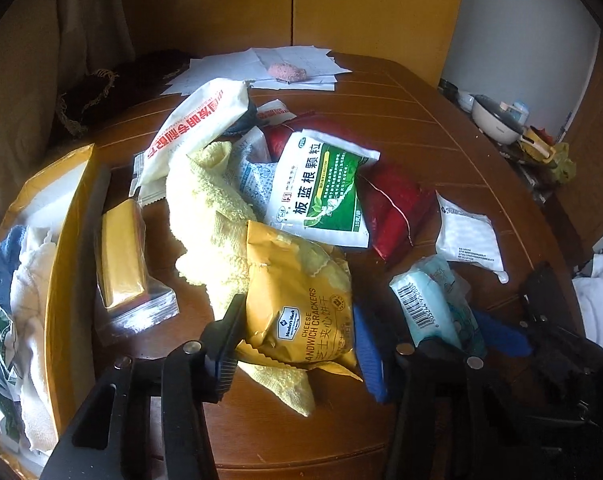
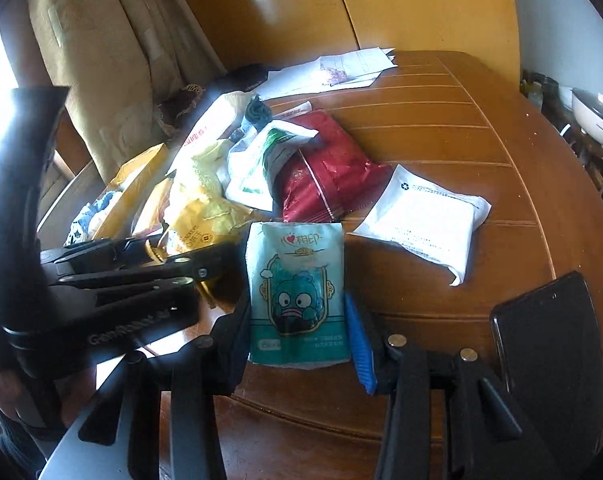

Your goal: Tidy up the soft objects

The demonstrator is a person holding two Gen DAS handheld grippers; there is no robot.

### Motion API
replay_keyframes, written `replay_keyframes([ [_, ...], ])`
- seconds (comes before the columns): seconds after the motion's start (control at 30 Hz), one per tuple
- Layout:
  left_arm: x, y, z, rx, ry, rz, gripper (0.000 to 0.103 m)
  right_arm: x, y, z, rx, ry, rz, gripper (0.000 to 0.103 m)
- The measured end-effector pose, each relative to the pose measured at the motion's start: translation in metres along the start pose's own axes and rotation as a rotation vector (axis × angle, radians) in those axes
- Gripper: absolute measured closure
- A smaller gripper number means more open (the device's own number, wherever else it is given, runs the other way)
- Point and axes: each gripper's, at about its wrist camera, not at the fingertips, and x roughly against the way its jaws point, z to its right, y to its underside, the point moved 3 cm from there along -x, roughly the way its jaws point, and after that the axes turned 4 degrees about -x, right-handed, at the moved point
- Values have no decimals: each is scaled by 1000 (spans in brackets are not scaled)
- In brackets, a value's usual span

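A heap of soft packets lies on a round wooden table [image 1: 421,112]. My left gripper [image 1: 297,348] is shut on a yellow cheese cracker bag [image 1: 301,300] that rests on a pale yellow towel [image 1: 209,216]; the black finger presses its left edge, the blue pad its right. My right gripper [image 2: 299,336] is shut on a teal tissue pack [image 2: 297,280] with a cartoon face, still low over the table. The tissue pack [image 1: 433,308] also shows at the right of the left wrist view. The left gripper [image 2: 141,264] appears beside the cracker bag [image 2: 197,232] in the right wrist view.
A yellow box [image 1: 61,240] at the left holds cloths and packets. Around the heap lie a wrapped yellow block [image 1: 121,256], a green-white sachet [image 1: 321,192], a red foil bag [image 1: 397,208], a white pouch [image 1: 465,236] and papers [image 1: 261,68]. A dark phone [image 2: 549,332] lies near the right edge.
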Motion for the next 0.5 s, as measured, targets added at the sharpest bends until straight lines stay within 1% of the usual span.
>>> replay_keyframes([
  [0.07,10,3,-4,28,40,30,50,1,-1,3,-20,-11,-1,60],
  [0.13,23,7,-10,70,104,60,50,3,0,7,-40,-21,-1,60],
  [0.2,32,14,-17,104,149,56,50,4,1,6,-41,-11,-2,60],
  [0.33,44,31,-28,160,199,43,50,5,3,1,-31,-6,-11,60],
  [0.4,53,39,-36,208,231,59,50,7,4,-3,-31,-22,-14,61],
  [0.5,74,45,-48,262,261,111,50,13,6,-13,-22,-39,2,61],
])
